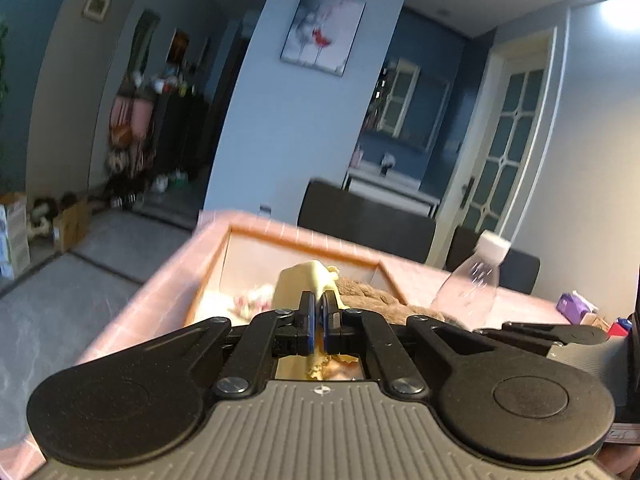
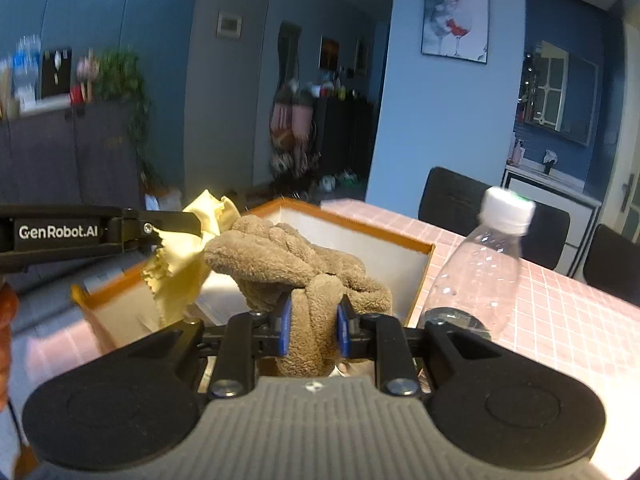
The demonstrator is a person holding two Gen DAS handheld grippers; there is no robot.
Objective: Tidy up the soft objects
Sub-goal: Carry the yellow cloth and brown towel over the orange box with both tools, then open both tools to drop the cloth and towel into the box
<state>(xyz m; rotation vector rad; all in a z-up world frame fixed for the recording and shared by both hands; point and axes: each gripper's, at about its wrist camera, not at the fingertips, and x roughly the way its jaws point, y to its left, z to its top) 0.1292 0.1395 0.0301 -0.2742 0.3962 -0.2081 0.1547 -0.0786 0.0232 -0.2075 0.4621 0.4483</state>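
Observation:
My left gripper [image 1: 319,312] is shut on a thin yellow cloth [image 1: 306,280] and holds it over an open white box with an orange rim [image 1: 304,242]. The left gripper also shows from the side in the right wrist view [image 2: 176,220], with the yellow cloth [image 2: 178,268] hanging from it. My right gripper [image 2: 314,322] is shut on a fluffy brown towel [image 2: 288,256], held over the same box [image 2: 352,228]. The brown towel shows in the left wrist view [image 1: 376,296] just right of the yellow cloth. A pale patterned soft item [image 1: 252,300] lies inside the box.
The box sits on a table with a pink checked cloth [image 2: 560,312]. A clear plastic bottle with a white cap [image 2: 480,268] stands right of the box. Dark chairs [image 2: 452,196] stand behind the table. A purple packet [image 1: 574,304] lies at the right.

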